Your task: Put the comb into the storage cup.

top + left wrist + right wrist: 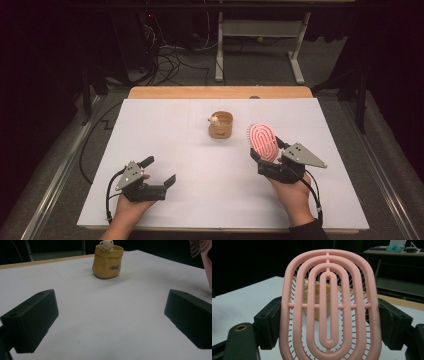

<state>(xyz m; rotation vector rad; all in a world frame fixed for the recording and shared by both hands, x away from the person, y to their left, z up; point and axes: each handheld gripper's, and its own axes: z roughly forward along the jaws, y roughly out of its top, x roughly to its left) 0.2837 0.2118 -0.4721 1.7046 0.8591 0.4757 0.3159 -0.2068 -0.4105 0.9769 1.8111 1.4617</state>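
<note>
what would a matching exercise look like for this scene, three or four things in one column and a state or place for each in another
Things:
1. left gripper
2. right gripper
3. pink brush
4. yellow pot

States:
A. stands mid-table with a small figure at its rim
B. held upright between two jaws
C. open, nothing in it
D. shut on something pink

Pairs: 1-C, 2-D, 3-B, 4-A

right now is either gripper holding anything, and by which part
The right gripper holds the pink hairbrush by the two side edges of its head. The left gripper is open and holds nothing.
</note>
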